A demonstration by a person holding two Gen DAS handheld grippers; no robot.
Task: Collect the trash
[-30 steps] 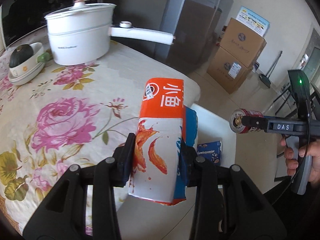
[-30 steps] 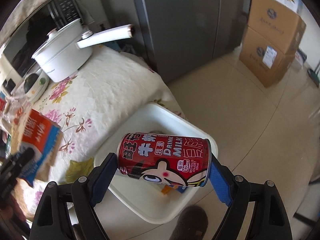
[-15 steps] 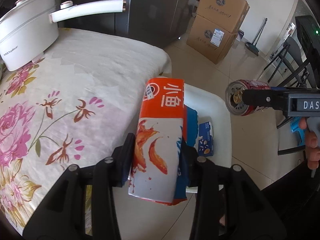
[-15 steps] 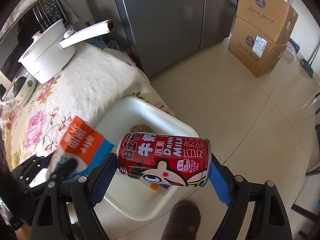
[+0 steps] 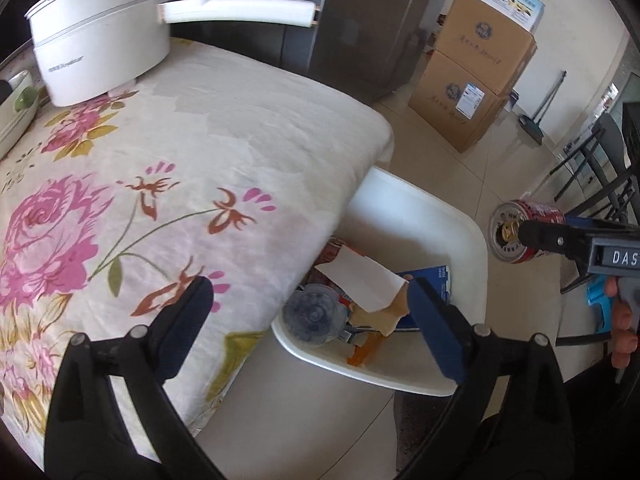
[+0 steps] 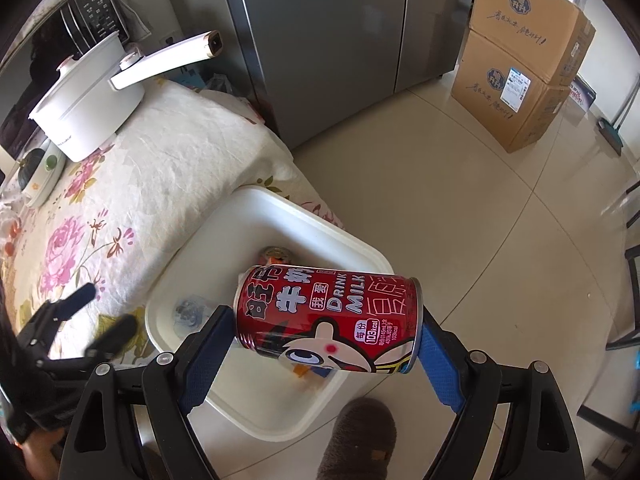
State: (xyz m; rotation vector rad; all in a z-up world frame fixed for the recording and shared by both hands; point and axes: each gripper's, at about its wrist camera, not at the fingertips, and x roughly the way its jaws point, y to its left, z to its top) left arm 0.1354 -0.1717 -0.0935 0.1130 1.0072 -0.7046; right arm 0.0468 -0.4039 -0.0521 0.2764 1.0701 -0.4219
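- Where my left claw point(image 5: 308, 300) was clamped on the orange carton half a second ago, its jaws now stand wide apart with nothing between them, above the bin point(image 5: 476, 240).
- Change logged: the carton point(image 5: 360, 284) lies in the bin, pale side up, among the other trash; I judge that item delivered.
- My right claw point(image 6: 326, 332) is closed on the can point(image 6: 328, 316), one jaw at each end, can lying sideways, over the bin's near edge and floor; not yet dropped.
- Meaning for the task: I judge one item is left in hand, and the can's release over the bin is the next step.
- Bin contents, counted in the left view: one carton, one blue box point(image 5: 434, 280), one clear round lid or cup point(image 5: 314, 316); orange scraps at the bottom that I cannot count. The right view shows one more round item point(image 6: 276, 255) by the far wall, kind unclear.
- Table point(image 5: 224, 120), beside and partly over the bin: one white pot point(image 5: 100, 44), one small dish point(image 5: 18, 100) at the edge.
- Floor beyond: two stacked cardboard boxes point(image 6: 528, 52), one broom point(image 5: 536, 120).
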